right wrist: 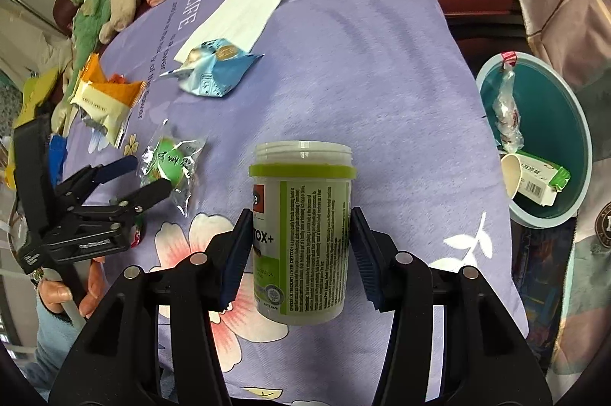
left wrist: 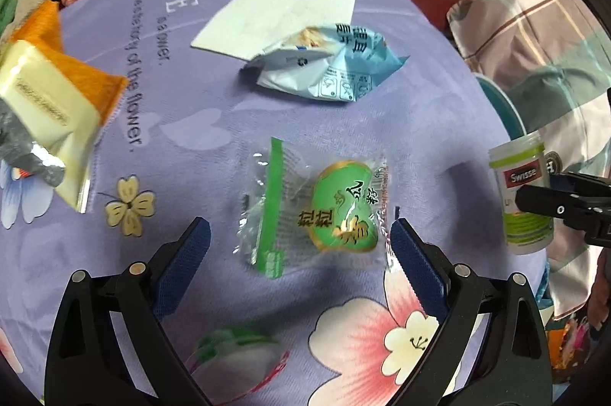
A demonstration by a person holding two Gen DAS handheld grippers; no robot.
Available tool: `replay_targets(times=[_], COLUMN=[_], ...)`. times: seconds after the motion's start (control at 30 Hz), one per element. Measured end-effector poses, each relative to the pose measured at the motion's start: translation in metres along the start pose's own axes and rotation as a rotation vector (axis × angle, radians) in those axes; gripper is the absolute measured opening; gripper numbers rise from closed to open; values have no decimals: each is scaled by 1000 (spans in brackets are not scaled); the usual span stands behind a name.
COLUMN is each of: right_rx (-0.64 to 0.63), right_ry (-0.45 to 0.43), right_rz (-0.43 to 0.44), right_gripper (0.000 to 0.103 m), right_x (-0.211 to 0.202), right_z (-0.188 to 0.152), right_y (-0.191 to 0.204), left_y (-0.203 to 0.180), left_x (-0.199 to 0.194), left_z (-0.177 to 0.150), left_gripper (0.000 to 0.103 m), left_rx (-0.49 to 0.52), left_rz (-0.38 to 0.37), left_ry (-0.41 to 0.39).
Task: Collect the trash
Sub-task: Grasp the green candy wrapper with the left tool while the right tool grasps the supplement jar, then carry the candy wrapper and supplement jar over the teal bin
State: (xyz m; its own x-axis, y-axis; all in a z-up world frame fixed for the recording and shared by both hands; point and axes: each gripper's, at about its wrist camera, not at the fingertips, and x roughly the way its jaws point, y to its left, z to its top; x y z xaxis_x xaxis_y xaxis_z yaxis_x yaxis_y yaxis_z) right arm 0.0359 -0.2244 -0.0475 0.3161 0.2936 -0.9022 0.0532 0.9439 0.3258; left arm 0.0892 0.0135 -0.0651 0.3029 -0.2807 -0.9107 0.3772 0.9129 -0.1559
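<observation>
From the left wrist view, the left gripper (left wrist: pixel 299 234) hangs spread wide around the green snack wrapper (left wrist: pixel 317 211) on the purple cloth (left wrist: pixel 191 123), not yet gripping; a blue wrapper (left wrist: pixel 324 62), a white napkin (left wrist: pixel 275 16) and an orange packet (left wrist: pixel 57 93) also await collection. From the right wrist view, the right gripper (right wrist: pixel 296 249) is clamped on the lidless supplement bottle (right wrist: pixel 301 226), apparently lifted; the teal bin (right wrist: pixel 573 123), off the cloth's right edge, already holds some trash, so I judge most work remains.

Your right gripper (right wrist: pixel 299 249) clasps the bottle (right wrist: pixel 301 234) above the cloth (right wrist: pixel 382 81). Left of it, your left gripper (left wrist: pixel 299 245) straddles a candy wrapper (left wrist: pixel 313 211). Farther off, a crumpled packet (left wrist: pixel 324 62) overlaps a napkin (left wrist: pixel 275 16). The bin (right wrist: pixel 534 138) sits right.
</observation>
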Motion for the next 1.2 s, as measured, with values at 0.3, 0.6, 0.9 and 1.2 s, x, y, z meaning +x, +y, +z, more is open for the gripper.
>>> replay_targets(times=[0.3,0.6,0.9,1.2], right_rx=[23,51,96,184], right_ry=[1,-21,-82,-212], right_rz=[24,43,65,40], right_gripper=[48,48,48,48], right_x=[7,1,-23,-74], right_z=[2,1,4,16], right_y=[-17,-36,-69,-138], left_y=[-20,-41,-79,-155], left_x=[5,-11,-25,-24], left_z=[1,-1,15,43], left_gripper=[52,44,44,44], left_rx=[21,-3,51,153], left_rz=[47,76,68,8], left_ry=[-26,-85,-108,-123])
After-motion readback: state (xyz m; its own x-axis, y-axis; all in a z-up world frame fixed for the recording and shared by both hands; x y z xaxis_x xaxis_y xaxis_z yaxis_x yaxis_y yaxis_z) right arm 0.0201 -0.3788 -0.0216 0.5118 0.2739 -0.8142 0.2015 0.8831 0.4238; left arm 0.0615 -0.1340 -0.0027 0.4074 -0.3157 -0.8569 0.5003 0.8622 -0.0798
